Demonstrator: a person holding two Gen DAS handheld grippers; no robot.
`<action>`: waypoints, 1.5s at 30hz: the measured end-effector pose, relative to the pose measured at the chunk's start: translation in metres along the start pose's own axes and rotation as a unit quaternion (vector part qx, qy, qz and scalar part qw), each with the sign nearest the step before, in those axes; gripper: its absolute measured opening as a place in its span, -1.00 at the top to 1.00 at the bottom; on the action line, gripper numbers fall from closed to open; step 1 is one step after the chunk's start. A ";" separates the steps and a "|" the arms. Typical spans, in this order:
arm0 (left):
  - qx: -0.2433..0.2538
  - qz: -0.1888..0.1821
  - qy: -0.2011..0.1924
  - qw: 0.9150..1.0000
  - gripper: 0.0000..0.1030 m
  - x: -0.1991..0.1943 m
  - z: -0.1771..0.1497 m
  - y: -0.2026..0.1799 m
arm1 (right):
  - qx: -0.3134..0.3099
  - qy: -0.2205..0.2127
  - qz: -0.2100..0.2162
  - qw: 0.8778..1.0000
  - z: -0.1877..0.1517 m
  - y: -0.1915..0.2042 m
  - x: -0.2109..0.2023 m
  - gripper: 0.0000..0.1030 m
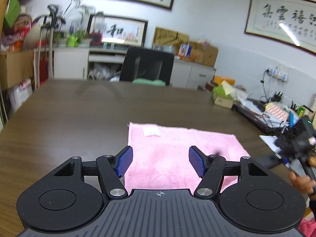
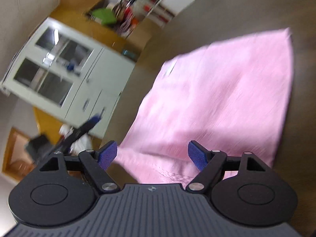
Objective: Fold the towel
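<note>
A pink towel (image 1: 167,154) lies flat on the brown table (image 1: 79,118), with a white label (image 1: 151,132) near its far left corner. My left gripper (image 1: 160,163) hovers over the towel's near edge, open, blue pads apart and nothing between them. In the tilted, blurred right wrist view the same pink towel (image 2: 217,98) fills the middle. My right gripper (image 2: 153,155) is open above its near part, gripping nothing. The right hand-held gripper body (image 1: 296,140) and a person's hand (image 1: 302,179) show at the right edge of the left wrist view.
A black office chair (image 1: 147,65) stands behind the table's far edge. A green tissue box (image 1: 223,94), papers and desk clutter (image 1: 266,112) crowd the right side. White cabinets (image 2: 65,75) and boxes line the walls. The other gripper (image 2: 79,132) shows at left in the right wrist view.
</note>
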State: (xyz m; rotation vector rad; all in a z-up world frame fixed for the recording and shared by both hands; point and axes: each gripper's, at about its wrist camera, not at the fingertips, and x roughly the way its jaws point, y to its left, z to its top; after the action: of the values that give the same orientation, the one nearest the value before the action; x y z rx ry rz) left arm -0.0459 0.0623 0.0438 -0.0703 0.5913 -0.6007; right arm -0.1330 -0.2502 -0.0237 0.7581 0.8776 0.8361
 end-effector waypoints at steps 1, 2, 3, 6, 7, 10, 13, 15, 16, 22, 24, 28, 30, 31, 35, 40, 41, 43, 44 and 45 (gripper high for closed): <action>0.000 0.001 0.003 1.000 -0.27 0.001 -0.001 0.000 | -0.014 0.017 0.027 0.999 -0.008 0.007 0.000 -0.66; 0.001 0.002 0.005 1.000 -0.28 0.002 -0.003 0.000 | -0.028 0.033 0.054 0.998 -0.016 0.015 -0.001 -0.72; 0.001 0.003 0.008 1.000 -0.32 0.003 -0.004 0.000 | -0.049 0.043 0.059 0.996 -0.023 0.023 -0.005 -0.74; 0.016 0.001 0.015 1.000 -0.42 0.006 -0.008 -0.004 | -0.090 0.047 0.036 0.994 -0.042 0.041 -0.018 -0.77; 0.026 -0.002 0.020 0.999 -0.45 0.009 -0.010 -0.008 | -0.095 0.041 0.025 0.994 -0.047 0.045 -0.024 -0.78; 0.057 -0.013 0.035 0.998 -0.45 0.019 -0.019 -0.019 | -0.091 -0.011 -0.041 0.995 -0.044 0.040 -0.036 -0.86; 0.081 -0.023 0.047 0.995 -0.46 0.022 -0.026 -0.023 | -0.083 -0.053 -0.105 0.990 -0.034 0.026 -0.040 -0.87; 0.102 -0.029 0.067 0.992 -0.46 0.026 -0.027 -0.037 | -0.073 -0.056 -0.121 0.988 -0.026 0.014 -0.036 -0.87; 0.109 -0.034 0.076 0.991 -0.47 0.031 -0.029 -0.041 | -0.061 -0.052 -0.114 0.990 -0.023 0.008 -0.032 -0.87; 0.121 -0.019 0.136 0.983 -0.49 0.064 -0.037 -0.056 | 0.008 -0.047 -0.123 0.991 -0.010 -0.018 -0.024 -0.84; 0.133 -0.007 0.136 0.982 -0.54 0.072 -0.039 -0.060 | 0.026 -0.056 -0.135 0.989 0.001 -0.024 -0.028 -0.84; 0.130 0.002 0.129 0.983 -0.58 0.091 -0.036 -0.063 | 0.050 -0.076 -0.137 0.986 0.022 -0.039 -0.038 -0.84; 0.125 0.004 0.125 0.984 -0.58 0.102 -0.031 -0.060 | 0.071 -0.089 -0.133 0.985 0.038 -0.051 -0.043 -0.84; 0.122 0.005 0.123 0.985 -0.58 0.108 -0.027 -0.058 | 0.080 -0.096 -0.133 0.983 0.044 -0.056 -0.045 -0.84; 0.111 0.012 0.121 0.986 -0.58 0.133 -0.012 -0.048 | 0.102 -0.110 -0.135 0.979 0.066 -0.070 -0.044 -0.84; 0.105 0.021 0.125 0.986 -0.62 0.162 0.007 -0.038 | 0.096 -0.123 -0.169 0.973 0.095 -0.078 -0.033 -0.84; 0.105 0.024 0.128 0.986 -0.62 0.173 0.019 -0.046 | 0.089 -0.126 -0.183 0.971 0.105 -0.080 -0.030 -0.84; 0.105 0.030 0.129 0.986 -0.64 0.186 0.027 -0.047 | 0.086 -0.137 -0.200 0.966 0.122 -0.085 -0.024 -0.84; 0.107 0.032 0.128 0.985 -0.65 0.190 0.030 -0.046 | 0.088 -0.141 -0.199 0.966 0.128 -0.089 -0.023 -0.85; 0.109 0.036 0.127 0.985 -0.65 0.194 0.031 -0.045 | 0.090 -0.144 -0.197 0.966 0.133 -0.092 -0.021 -0.86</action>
State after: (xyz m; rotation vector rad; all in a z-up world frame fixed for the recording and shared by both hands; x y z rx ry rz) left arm 0.0768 -0.0854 -0.0171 0.2360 0.7670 -0.6042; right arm 0.0030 -0.3397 -0.0350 0.8037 0.8113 0.2863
